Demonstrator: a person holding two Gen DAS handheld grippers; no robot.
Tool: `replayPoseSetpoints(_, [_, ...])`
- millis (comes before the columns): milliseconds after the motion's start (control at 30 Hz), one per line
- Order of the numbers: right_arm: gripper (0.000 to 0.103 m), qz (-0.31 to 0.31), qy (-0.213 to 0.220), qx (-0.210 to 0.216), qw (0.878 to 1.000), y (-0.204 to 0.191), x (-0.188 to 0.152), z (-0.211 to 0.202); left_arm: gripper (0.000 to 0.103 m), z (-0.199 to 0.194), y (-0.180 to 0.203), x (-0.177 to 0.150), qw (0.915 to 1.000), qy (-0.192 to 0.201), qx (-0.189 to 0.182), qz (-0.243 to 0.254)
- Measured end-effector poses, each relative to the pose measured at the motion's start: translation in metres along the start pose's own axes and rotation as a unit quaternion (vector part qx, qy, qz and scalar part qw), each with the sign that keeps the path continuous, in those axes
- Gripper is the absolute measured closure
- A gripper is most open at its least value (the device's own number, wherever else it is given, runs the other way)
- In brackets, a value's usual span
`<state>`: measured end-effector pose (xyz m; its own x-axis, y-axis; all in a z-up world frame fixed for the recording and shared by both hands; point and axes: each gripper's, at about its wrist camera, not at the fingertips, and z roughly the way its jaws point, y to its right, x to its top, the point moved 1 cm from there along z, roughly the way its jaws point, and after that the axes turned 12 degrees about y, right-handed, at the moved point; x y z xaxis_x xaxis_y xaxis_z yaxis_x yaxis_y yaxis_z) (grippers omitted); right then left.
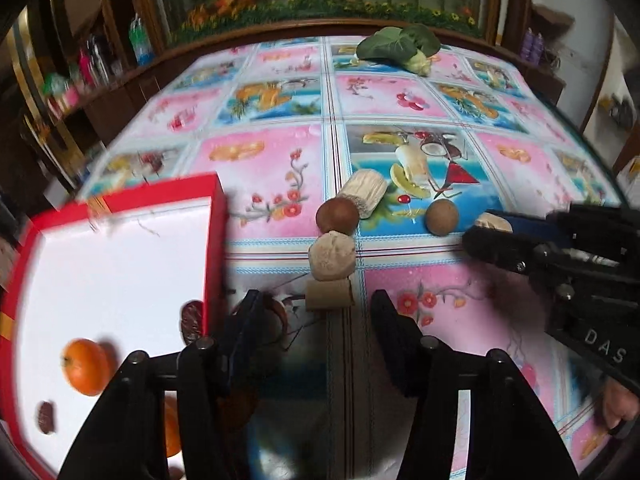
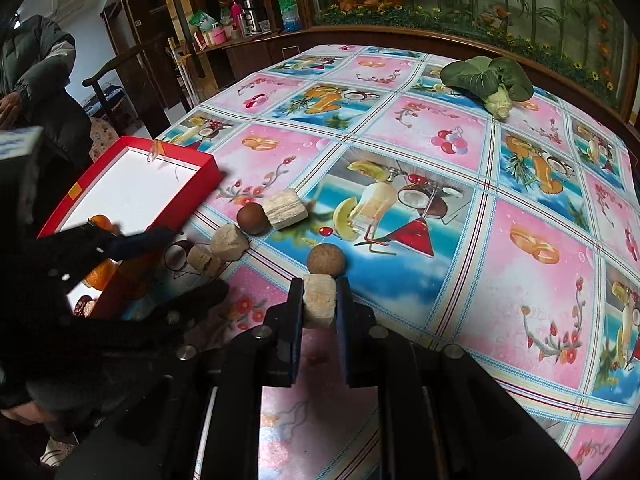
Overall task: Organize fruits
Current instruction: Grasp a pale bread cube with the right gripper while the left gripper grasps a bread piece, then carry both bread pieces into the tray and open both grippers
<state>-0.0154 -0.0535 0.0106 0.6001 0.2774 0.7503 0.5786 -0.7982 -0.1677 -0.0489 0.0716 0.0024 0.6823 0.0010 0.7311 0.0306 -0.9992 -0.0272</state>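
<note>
At far left we see the red box point(image 1: 214, 240) with white floor on the patterned tablecloth point(image 2: 400, 152), holding an orange point(image 1: 85, 366) and dark dates point(image 1: 191, 322), with our left gripper point(image 1: 316, 320) just beside its right wall, jaws spread wide and holding nothing. Moving right, a beige chunk point(image 1: 331, 255), a brown round fruit point(image 1: 337, 216) and a ridged pale piece point(image 1: 363, 193) cluster mid-table, a second brown ball point(image 2: 325, 260) sits apart, and our right gripper point(image 2: 319, 300) is clamped on a pale cube point(image 2: 318, 298) just beside that ball; leafy greens point(image 2: 486, 76) lie far back right.
</note>
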Motion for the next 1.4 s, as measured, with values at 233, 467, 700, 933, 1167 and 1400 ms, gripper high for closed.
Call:
replayPoseSetpoints(233, [0.086,0.005,-0.001,-0.001,1.0,0.002,0.001,0.0,0.072,0.002,-0.005,0.001,0.9998,0.0,-0.012,-0.017])
replayPoseSetpoints(467, [0.086,0.006,0.001,-0.004,1.0,0.002,0.001,-0.001,0.081,-0.001,-0.003,0.001,0.9997,0.005,-0.019,-0.016])
replayPoseSetpoints(700, [0.086,0.005,0.013,0.001,1.0,0.0,0.003,-0.003,0.081,-0.038,-0.012,0.0,0.9989,0.043,-0.016,-0.012])
replayPoseSetpoints(933, [0.086,0.025,0.03,0.051,0.998,-0.037,0.012,-0.002,0.081,-0.088,-0.062,-0.015,0.9961,0.08,0.032,-0.022])
replayPoseSetpoints(1167, [0.086,0.03,0.045,0.136,0.989,-0.117,0.024,0.009,0.081,-0.114,-0.125,-0.053,0.9914,0.073,0.099,-0.046])
replayPoseSetpoints(1400, [0.086,-0.012,0.017,0.219,0.975,-0.206,0.012,0.026,0.081,-0.11,-0.154,-0.079,0.9889,0.049,0.123,-0.068])
